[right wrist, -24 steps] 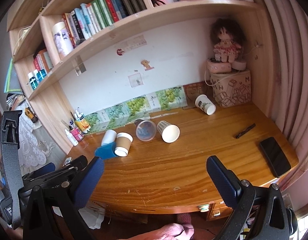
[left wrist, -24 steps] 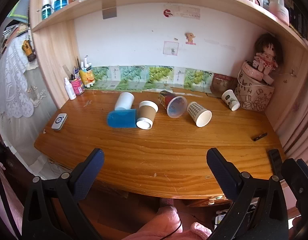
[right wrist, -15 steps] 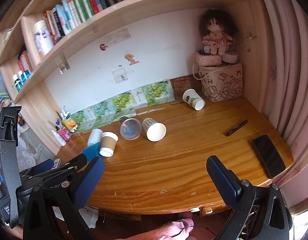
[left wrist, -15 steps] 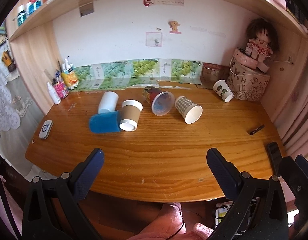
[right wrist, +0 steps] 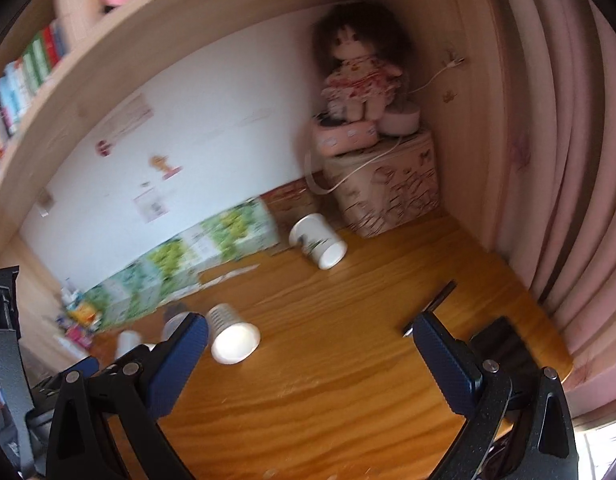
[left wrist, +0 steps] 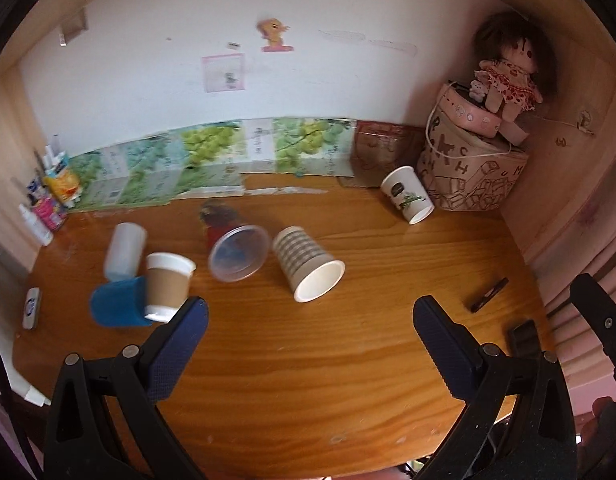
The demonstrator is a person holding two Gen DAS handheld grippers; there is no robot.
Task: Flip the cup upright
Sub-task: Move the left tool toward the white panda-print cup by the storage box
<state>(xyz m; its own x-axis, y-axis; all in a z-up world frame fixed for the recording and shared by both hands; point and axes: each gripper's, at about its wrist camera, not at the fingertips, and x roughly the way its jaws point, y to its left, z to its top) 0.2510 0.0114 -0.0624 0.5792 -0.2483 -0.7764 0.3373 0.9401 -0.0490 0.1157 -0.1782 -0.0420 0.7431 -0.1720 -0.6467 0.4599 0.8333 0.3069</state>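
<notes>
Currently both grippers hang over the near edge of the desk, and neither holds anything. Left gripper: jaws spread wide, nothing between them, fingertips clear of all cups. Right gripper: jaws likewise spread wide and empty; this view is motion-blurred.

Six cups lie on their sides on the desk. Striped cup lies mid-desk, mouth toward the camera, just beside the clear cup, which shows a printed red label behind its rim. Brown cup, with white lid and base, rests against the blue cup; a white cup lies just behind them. The printed cup lies apart from the rest at the back right, near the patterned box, mouth toward the front.

A doll sits on top of that box. Pen and phone lie at the right edge. Bottles stand at the back left corner. In the right wrist view the striped cup sits just beside the left fingertip, not touching it.
</notes>
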